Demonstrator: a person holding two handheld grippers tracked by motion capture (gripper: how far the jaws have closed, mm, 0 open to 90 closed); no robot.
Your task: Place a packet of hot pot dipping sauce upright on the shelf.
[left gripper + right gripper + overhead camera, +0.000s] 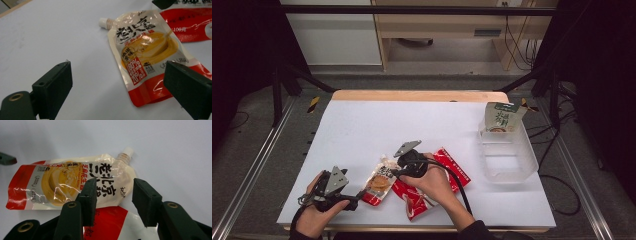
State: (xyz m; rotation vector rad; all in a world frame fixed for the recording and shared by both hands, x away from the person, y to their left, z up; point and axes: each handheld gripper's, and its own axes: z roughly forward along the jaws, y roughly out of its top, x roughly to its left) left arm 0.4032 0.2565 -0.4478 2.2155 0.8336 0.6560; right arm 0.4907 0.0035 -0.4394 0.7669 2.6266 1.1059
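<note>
Two grippers near pouch (380,182) | pouch flat on surface (362,125), touching red pack (447,170) | my right gripper (113,195) jaws half-spread astride pouch corner, not pinching | left gripper (117,82) jaws spread wide beside pouch

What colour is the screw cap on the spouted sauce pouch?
White, on a ribbed pale spout; the cap of the pouch shows best in the right gripper view.

The left hand (314,207) holds the left gripper (360,192) low and near level, jaws spread wide. The right hand (432,180) grasps the right gripper (393,173), pointed leftward in the high view, its jaws partly apart.
</note>
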